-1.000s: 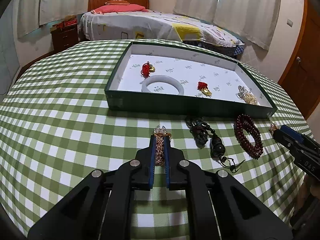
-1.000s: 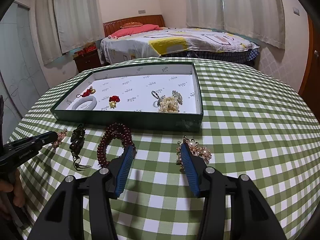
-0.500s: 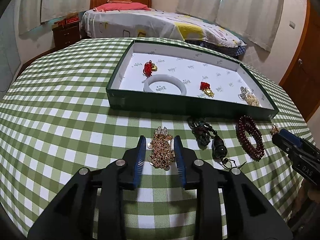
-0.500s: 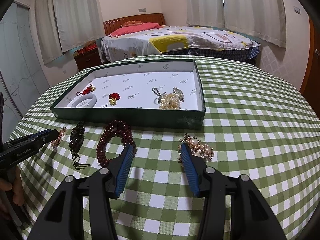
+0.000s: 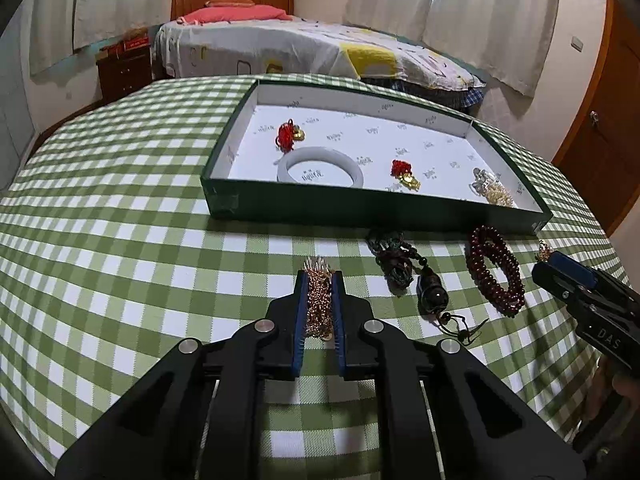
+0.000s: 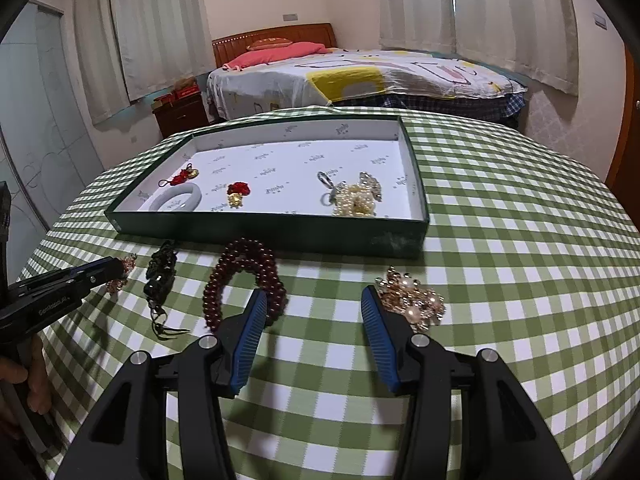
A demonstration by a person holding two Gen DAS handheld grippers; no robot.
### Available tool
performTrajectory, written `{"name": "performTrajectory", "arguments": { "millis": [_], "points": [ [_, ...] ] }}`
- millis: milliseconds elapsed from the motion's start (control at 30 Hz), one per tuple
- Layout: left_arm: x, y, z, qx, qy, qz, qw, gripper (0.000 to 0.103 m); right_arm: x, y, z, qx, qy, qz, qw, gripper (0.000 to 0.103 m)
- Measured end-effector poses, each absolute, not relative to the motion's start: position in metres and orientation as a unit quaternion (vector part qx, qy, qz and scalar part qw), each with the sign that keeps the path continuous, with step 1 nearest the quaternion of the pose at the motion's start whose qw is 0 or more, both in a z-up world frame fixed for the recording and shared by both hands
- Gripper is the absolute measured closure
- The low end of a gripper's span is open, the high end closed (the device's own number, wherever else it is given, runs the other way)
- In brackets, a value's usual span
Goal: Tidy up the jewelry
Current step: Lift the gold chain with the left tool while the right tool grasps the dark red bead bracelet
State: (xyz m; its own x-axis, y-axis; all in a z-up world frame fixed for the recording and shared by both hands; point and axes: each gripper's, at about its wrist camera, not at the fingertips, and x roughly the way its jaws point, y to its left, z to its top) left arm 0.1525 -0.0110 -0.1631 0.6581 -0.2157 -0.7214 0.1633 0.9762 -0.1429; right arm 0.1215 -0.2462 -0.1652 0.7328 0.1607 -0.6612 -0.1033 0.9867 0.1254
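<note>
Gold chain (image 5: 319,300) pinched in left fingers (image 5: 301,312), right fingers (image 6: 253,332) apart – dark beads (image 6: 244,276) beside

Even, soft indoor light, sharp focus, faint shadows, heavy fisheye bending, dark corners.

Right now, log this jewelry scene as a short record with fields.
left gripper: shut on the gold chain piece, jaws just closed on it, low over the checked tablecloth
right gripper: open, nothing between the pads
in the green tray: white bangle, two red-and-gold charms, pearl cluster
outside the tray, on the cloth: dark cord pendant, red bead bracelet, pearl-and-gold brooch
brooch position: just beyond the right gripper's right finger, not between the fingers
</note>
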Motion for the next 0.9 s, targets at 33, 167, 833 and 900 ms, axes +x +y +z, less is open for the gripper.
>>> {"name": "performTrajectory", "arguments": {
  "millis": [33, 167, 833, 900],
  "points": [
    [0.151, -0.01, -0.161, -0.034, 0.397, -0.105, 0.911, 0.091, 0.122, -0.244, -0.165, 0.039, 0.359, 0.073, 0.93, 0.054],
    [0.148, -0.008, -0.154, -0.034, 0.386, -0.1, 0.916, 0.091, 0.127, -0.235, -0.163, 0.036, 0.36, 0.086, 0.928, 0.054],
    [0.143, 0.004, -0.152, -0.045, 0.374, -0.077, 0.923, 0.091, 0.149, -0.195, -0.174, -0.006, 0.41, 0.091, 0.907, 0.045],
    [0.143, 0.004, -0.151, -0.046, 0.371, -0.077, 0.924, 0.091, 0.146, -0.194, -0.173, -0.008, 0.405, 0.093, 0.91, 0.06]
  ]
}}
